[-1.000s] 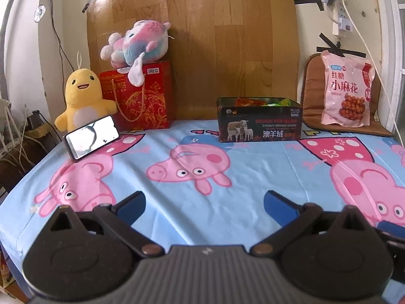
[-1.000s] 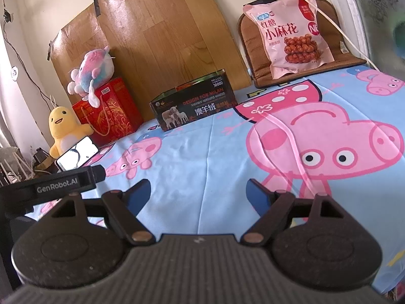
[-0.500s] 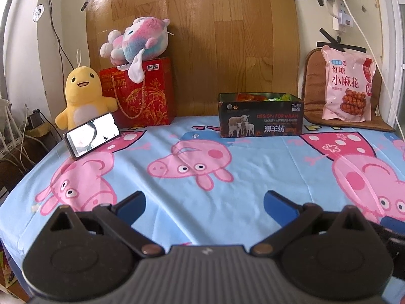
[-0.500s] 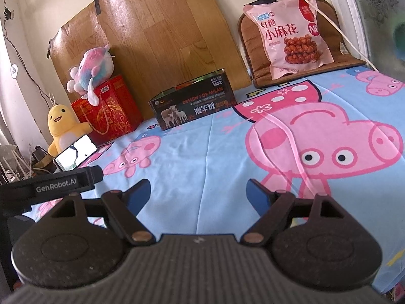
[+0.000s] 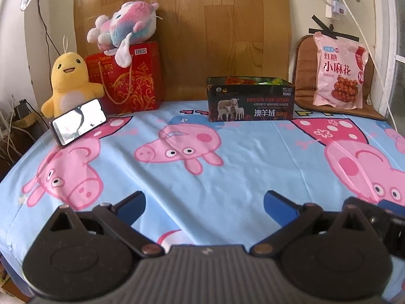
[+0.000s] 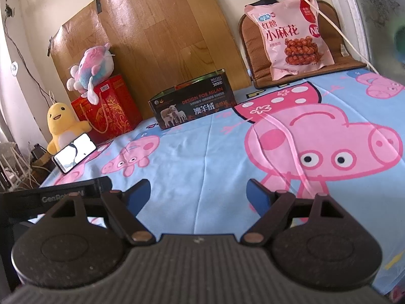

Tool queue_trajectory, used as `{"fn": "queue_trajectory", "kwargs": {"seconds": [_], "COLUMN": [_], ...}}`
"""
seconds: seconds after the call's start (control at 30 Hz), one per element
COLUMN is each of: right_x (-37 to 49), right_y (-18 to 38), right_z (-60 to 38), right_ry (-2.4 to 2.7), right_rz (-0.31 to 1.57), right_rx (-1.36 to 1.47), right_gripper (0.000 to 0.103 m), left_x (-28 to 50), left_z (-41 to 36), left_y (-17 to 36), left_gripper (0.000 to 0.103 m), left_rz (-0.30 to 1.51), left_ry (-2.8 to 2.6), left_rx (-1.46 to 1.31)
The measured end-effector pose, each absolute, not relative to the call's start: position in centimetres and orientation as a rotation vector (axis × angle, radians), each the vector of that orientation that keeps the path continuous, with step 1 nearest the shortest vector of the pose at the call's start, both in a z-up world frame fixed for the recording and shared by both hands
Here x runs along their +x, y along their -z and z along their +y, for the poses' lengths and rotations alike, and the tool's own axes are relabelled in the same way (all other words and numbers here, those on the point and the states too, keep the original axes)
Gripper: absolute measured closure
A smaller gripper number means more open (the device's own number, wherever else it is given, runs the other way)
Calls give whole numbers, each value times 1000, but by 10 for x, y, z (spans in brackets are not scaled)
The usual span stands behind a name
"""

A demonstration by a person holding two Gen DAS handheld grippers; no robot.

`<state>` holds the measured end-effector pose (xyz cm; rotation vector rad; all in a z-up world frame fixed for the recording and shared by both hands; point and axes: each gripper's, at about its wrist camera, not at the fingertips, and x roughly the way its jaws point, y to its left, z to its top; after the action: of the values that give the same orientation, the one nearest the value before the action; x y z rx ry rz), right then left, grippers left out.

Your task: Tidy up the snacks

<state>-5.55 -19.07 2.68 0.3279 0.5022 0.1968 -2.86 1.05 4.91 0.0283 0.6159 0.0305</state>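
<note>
A dark open box (image 5: 250, 101) with sheep printed on it stands at the back of the table, with snack packets showing over its rim; it also shows in the right wrist view (image 6: 195, 106). A pink snack bag (image 5: 339, 76) leans upright on a brown cushion at the back right, also in the right wrist view (image 6: 291, 38). My left gripper (image 5: 203, 206) is open and empty above the near edge of the table. My right gripper (image 6: 198, 195) is open and empty, also near the front, far from the box and the bag.
A pig-print blue cloth (image 5: 227, 167) covers the table. A phone (image 5: 78, 121) leans at the back left by a yellow plush (image 5: 68, 81). A red gift bag (image 5: 126, 81) carries a pink plush (image 5: 124, 25). A white cable (image 6: 336, 27) hangs past the cushion (image 6: 336, 55).
The left gripper has pulled back and tilted a little, so the box and bag sit lower and farther. The right gripper has turned slightly. Both stay open and empty.
</note>
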Motion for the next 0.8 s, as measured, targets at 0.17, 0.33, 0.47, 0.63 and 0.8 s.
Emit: {"fn": "queue_trajectory", "kwargs": {"seconds": [0.17, 0.33, 0.47, 0.63, 0.8], "right_x": [-42, -23, -4, 38, 79], "right_y": [-20, -15, -19, -27, -17], "right_z": [-192, -188, -188, -190, -187], "right_ry": [-175, -179, -171, -177, -140], "right_rz": [517, 532, 493, 417, 368], "right_rx": [326, 287, 227, 197, 154], "right_gripper": [18, 18, 18, 18, 18], "left_x": [-9, 18, 46, 89, 113], "left_z": [17, 19, 21, 26, 26], "left_y": [-34, -23, -21, -19, -1], "left_gripper": [0, 0, 0, 0, 0], "left_rz": [659, 683, 633, 546, 608], "left_ry": [-28, 2, 64, 61, 54], "left_rx": [7, -7, -15, 32, 57]}}
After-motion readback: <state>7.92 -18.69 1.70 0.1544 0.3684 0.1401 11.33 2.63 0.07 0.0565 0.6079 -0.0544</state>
